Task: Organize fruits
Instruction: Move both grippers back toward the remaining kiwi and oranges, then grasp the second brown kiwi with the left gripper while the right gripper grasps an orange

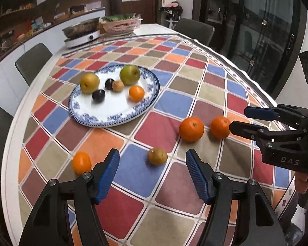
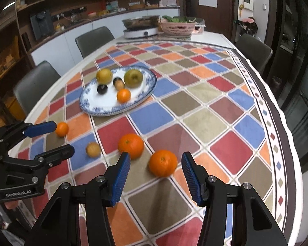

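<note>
Left gripper (image 1: pixel 153 173): spread, empty, small brown fruit (image 1: pixel 157 156) at its twelve o'clock.
Right gripper (image 2: pixel 156 171): spread, empty, orange (image 2: pixel 163 163) just ahead.
Plate (image 2: pixel 104 108): eleven o'clock, six fruits.

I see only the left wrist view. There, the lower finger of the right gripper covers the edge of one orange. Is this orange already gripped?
Observer: No. In the right wrist view the orange lies between the open pads of the right gripper, and neither pad presses on it.
Operator: And the brown fruit, is it between the left fingers?
Observer: Not yet. Seen from the side, the brown fruit lies on the cloth just past the fingertips of the left gripper, which is open.
</note>
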{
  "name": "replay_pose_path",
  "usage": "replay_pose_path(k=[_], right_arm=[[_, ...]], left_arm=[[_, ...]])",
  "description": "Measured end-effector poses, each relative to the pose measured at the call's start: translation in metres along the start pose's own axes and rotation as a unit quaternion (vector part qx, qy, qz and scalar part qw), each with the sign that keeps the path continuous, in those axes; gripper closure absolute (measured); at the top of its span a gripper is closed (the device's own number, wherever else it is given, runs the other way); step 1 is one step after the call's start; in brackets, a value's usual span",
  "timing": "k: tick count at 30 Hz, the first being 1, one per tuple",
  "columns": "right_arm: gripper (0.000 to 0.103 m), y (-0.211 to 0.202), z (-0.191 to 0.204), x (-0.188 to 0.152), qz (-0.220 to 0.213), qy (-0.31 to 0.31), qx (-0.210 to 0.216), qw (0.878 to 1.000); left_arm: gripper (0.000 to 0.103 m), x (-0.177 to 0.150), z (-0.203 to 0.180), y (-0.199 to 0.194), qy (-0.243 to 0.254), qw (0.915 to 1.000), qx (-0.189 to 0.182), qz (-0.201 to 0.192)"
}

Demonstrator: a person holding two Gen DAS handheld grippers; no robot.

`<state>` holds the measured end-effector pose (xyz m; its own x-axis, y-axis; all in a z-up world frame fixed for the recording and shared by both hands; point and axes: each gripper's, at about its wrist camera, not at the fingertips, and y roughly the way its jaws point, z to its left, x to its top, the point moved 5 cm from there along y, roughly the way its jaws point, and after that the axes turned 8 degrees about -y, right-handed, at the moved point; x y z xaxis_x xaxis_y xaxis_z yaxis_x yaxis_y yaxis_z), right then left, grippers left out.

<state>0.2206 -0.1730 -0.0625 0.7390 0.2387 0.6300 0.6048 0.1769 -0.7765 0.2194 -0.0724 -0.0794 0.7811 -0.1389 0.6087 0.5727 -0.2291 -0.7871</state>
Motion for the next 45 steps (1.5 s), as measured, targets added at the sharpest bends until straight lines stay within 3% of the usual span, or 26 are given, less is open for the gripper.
replay_pose_path(k=[14,23,30,45], right_arm=[[0.050,0.035,0.001,-0.018,0.042,-0.005,0.006,0.999],[0.051,0.051,-0.003,-0.018,0.053,0.008,0.021,0.998],[0.059,0.058,-0.006,-0.016,0.056,0.010,0.018,0.998],[0.061,0.040,-0.001,-0.012,0.031,0.009,0.013,0.999]], left_arm=[[0.039,-0.014,0.005,0.040,-0.008,0.9993,-0.025,0.028],[0.061,-0.012,0.002,0.058,-0.017,0.9970,-0.055,0.052],[0.075,-0.011,0.002,0.061,-0.016,0.9971,-0.054,0.052],[0.075,-0.003,-0.001,0.042,-0.020,0.9974,-0.063,0.028]])
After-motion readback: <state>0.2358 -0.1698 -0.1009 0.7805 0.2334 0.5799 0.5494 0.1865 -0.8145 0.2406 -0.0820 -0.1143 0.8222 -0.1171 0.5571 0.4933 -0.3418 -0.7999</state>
